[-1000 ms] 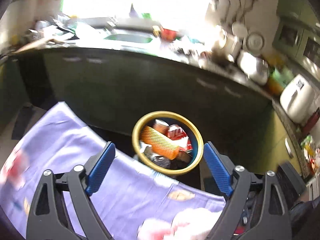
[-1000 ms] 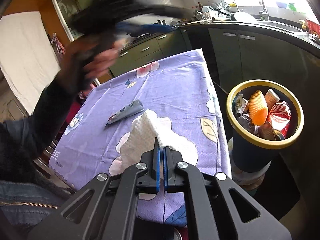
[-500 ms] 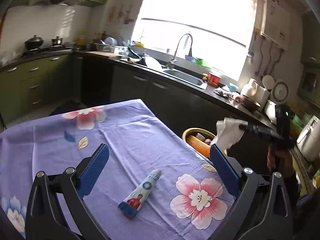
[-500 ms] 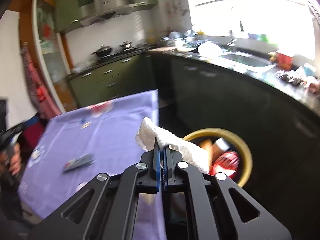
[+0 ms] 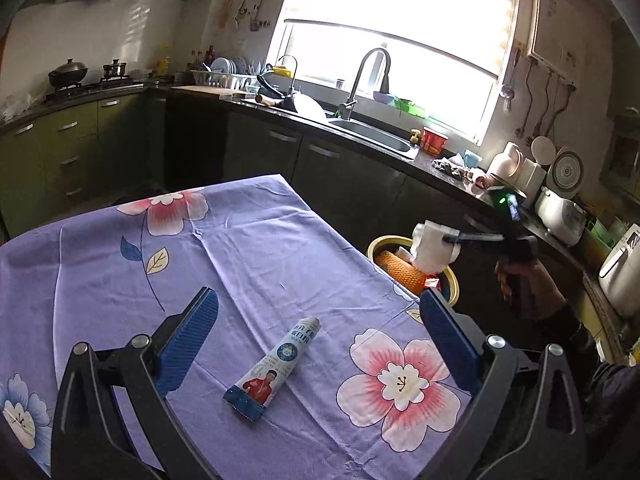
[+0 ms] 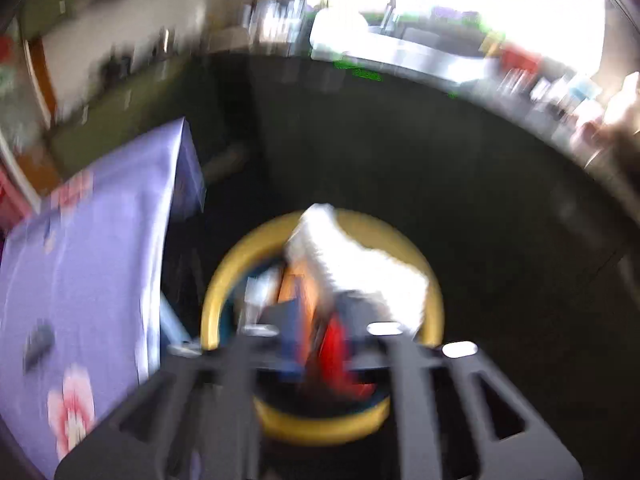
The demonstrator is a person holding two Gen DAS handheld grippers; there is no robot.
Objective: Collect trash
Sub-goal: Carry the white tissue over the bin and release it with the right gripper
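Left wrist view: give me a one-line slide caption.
Open left gripper hovers over the toothpaste tube on the floral tablecloth while the right gripper brings a white paper towel over the yellow-rimmed bin.

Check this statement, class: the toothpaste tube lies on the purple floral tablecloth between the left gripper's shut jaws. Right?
Not quite. The left wrist view shows the left gripper with its jaws wide open, not shut. The toothpaste tube does lie on the purple floral tablecloth between them, untouched.

A floral purple tablecloth [image 5: 256, 248] carries what looks like a toothpaste tube [image 5: 276, 364].
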